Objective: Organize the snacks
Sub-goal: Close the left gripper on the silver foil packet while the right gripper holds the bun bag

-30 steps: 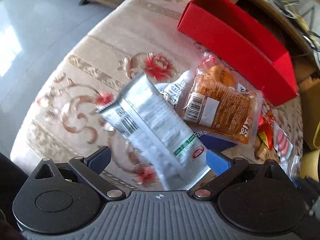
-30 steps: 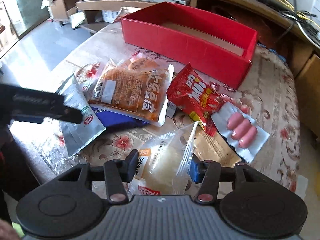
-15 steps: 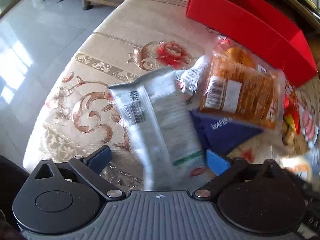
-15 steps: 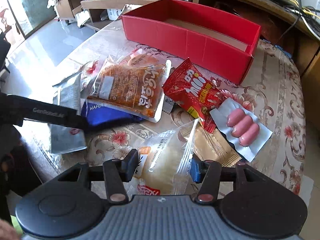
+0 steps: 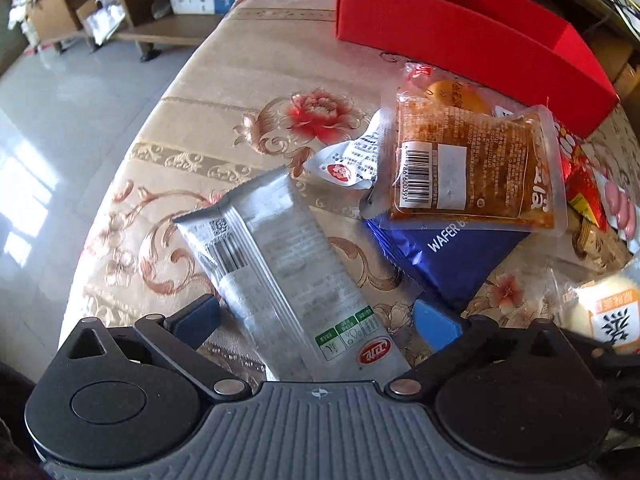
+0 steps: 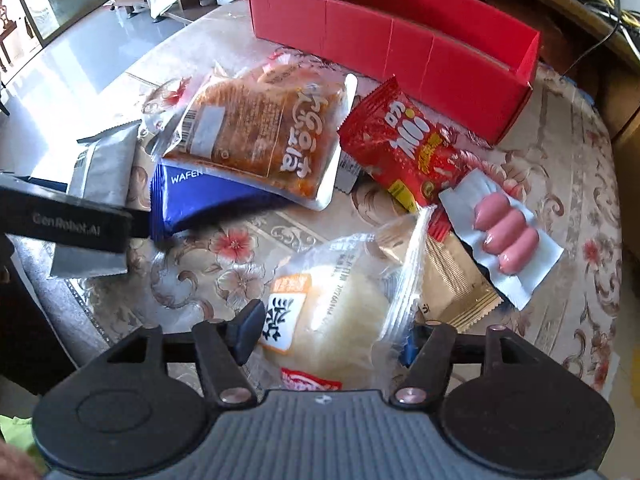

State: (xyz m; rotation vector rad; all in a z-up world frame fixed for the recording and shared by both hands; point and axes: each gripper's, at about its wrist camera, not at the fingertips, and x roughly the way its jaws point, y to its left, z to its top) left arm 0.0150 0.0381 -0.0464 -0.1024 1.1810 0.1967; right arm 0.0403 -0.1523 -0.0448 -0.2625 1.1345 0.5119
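A long silver packet [image 5: 276,264] lies flat on the flowered tablecloth [image 5: 248,92], running up between the fingers of my left gripper [image 5: 314,324], which stands open and wider than the packet. A white bun in clear wrap [image 6: 340,308] sits between the fingers of my right gripper [image 6: 328,340], whose jaws are opening and no longer squeeze the wrap. The red box [image 6: 392,40] stands open-topped at the far side. One left-gripper finger [image 6: 80,224] crosses the silver packet [image 6: 104,168] in the right wrist view.
An orange-brown packet [image 6: 260,132] lies over a blue wafer packet [image 6: 200,196]. Beside them are a red snack bag [image 6: 404,144], a sausage pack [image 6: 504,236] and a beige sachet [image 6: 452,288]. The table edge [image 5: 120,208] drops to the floor on the left.
The right jaws have spread apart around the bun packet. The left wrist has rolled, so the silver packet now runs more straight up between its fingers, sharp instead of blurred.
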